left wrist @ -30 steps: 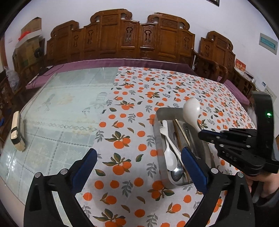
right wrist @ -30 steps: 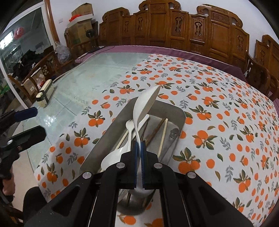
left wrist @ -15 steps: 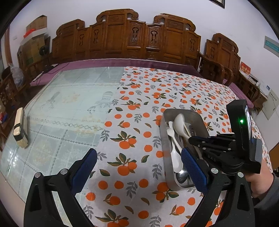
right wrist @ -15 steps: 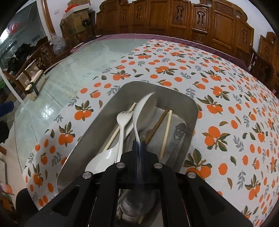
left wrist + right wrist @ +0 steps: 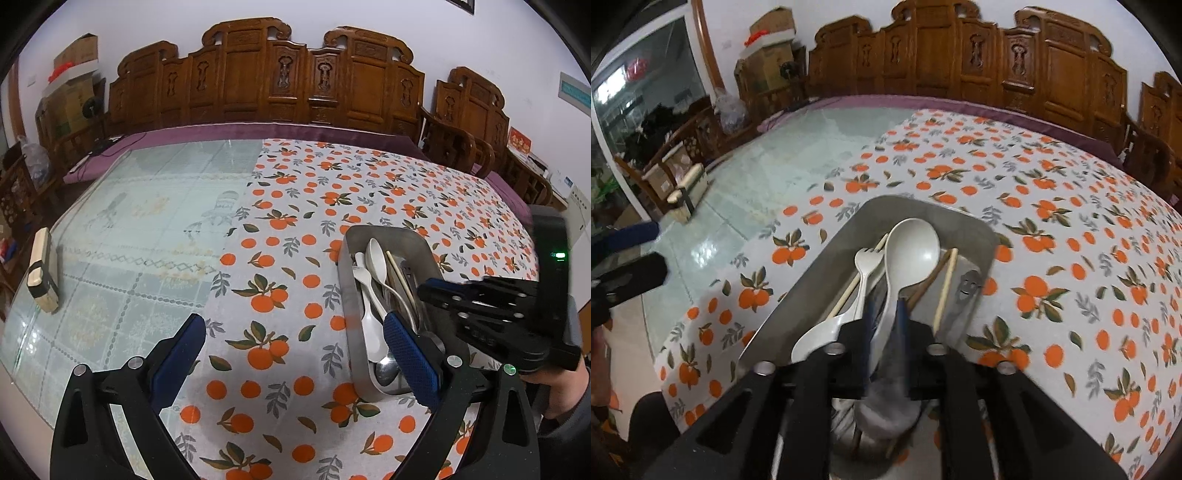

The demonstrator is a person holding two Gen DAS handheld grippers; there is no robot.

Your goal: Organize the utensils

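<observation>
The big white spoon (image 5: 913, 248) lies in the steel tray (image 5: 979, 236), bowl toward the far end, handle running straight back toward the right claw (image 5: 884, 317). Its long axis follows the tray's length and the line of the claw's fingers. The handle passes between the blue pads, which have parted a little; motion blur there keeps me from telling whether they touch the handle or have let it go.

Beside the spoon, on its left, sits a white fork (image 5: 866, 266), and near the tray's close end a second white spoon (image 5: 816, 338). Pale chopsticks (image 5: 945, 286) and a darker one lie to the right, next to a small metal utensil with a smiling face (image 5: 967, 288). A steel ladle bowl (image 5: 388, 365) shows at the near end.

The left claw (image 5: 293, 343) hangs wide open over the orange-print cloth (image 5: 280, 258) on the worktop, holding nothing, with its right pad just at the tray's near edge. The right claw is the one directly over the spoon. To my eye, drawing straight back along the handle's line looks the natural next move.
</observation>
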